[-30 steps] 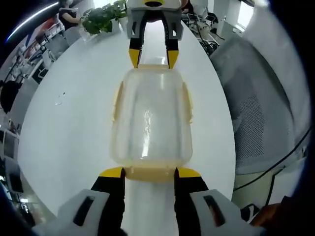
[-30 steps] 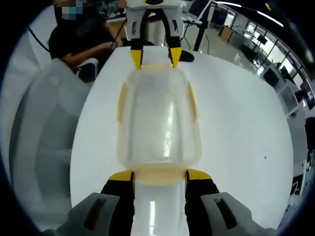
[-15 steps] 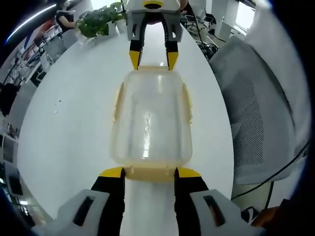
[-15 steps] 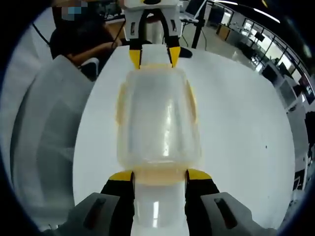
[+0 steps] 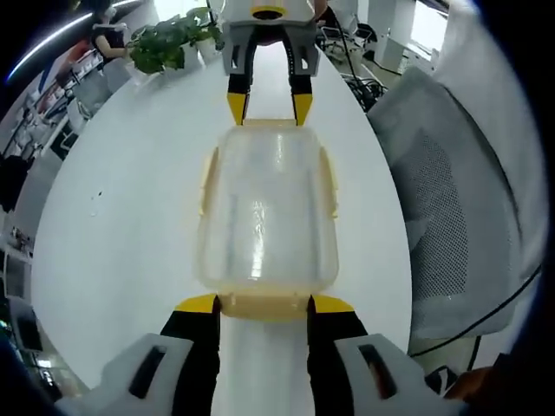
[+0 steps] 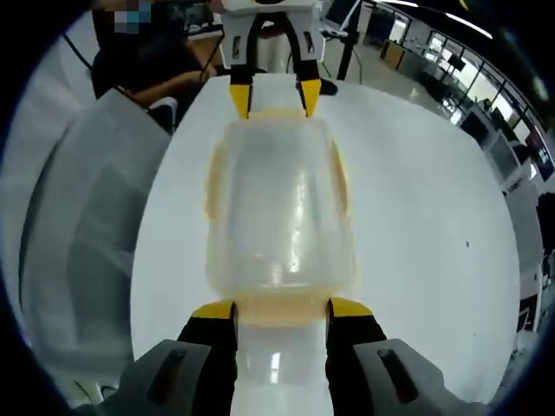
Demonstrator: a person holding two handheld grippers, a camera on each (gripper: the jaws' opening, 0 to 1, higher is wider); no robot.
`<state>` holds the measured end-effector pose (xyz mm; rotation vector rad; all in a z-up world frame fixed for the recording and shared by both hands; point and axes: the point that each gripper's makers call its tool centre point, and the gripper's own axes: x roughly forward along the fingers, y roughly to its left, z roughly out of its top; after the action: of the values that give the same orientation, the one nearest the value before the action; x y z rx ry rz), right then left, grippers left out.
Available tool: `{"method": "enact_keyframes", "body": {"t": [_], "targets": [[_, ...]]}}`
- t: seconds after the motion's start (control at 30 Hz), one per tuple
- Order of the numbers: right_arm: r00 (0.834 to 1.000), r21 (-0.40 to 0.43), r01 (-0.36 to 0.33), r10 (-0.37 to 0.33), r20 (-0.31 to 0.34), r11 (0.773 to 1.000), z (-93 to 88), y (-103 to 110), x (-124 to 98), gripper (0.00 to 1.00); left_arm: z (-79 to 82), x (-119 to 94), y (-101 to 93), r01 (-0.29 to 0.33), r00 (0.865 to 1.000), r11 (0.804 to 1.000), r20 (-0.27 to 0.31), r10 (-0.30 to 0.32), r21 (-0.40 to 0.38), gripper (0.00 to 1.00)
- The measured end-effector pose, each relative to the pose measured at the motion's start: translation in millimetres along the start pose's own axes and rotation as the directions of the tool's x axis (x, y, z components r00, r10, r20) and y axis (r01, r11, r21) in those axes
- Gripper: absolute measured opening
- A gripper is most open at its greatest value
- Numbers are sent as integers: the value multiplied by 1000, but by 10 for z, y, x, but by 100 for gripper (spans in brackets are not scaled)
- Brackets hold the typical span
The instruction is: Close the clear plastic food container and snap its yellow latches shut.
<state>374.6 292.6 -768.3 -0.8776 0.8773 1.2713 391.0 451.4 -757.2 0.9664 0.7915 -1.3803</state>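
The left tool (image 5: 263,305) and right tool (image 6: 281,310), jaws apart, bracket the opposite short ends of a clear rectangular plastic food container (image 5: 264,212) on a white oval counter (image 5: 130,217), nearer the edge beside a grey mesh chair (image 5: 442,225). Its lid looks seated. Each yellow end latch (image 5: 264,307) likely needs firm, even, simultaneous pressure, preventing sliding.

Left tongs (image 5: 264,302): two black jaws with yellow tips, mounted on pale grey housings, each housing carrying a dark rectangular slot. Right tongs (image 6: 282,308): identical build, black jaws, yellow tips, grey slotted housings. Seen from opposite, each unit shows a white-grey body with a yellow panel above its jaws.
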Motion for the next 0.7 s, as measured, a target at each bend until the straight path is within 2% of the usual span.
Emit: {"method": "enact_keyframes", "body": {"t": [0.7], "targets": [[1000, -7, -2, 2, -16, 1000, -383, 7, -179, 38, 379, 167, -66, 3, 1000, 1000, 30, -3, -18, 38]]}}
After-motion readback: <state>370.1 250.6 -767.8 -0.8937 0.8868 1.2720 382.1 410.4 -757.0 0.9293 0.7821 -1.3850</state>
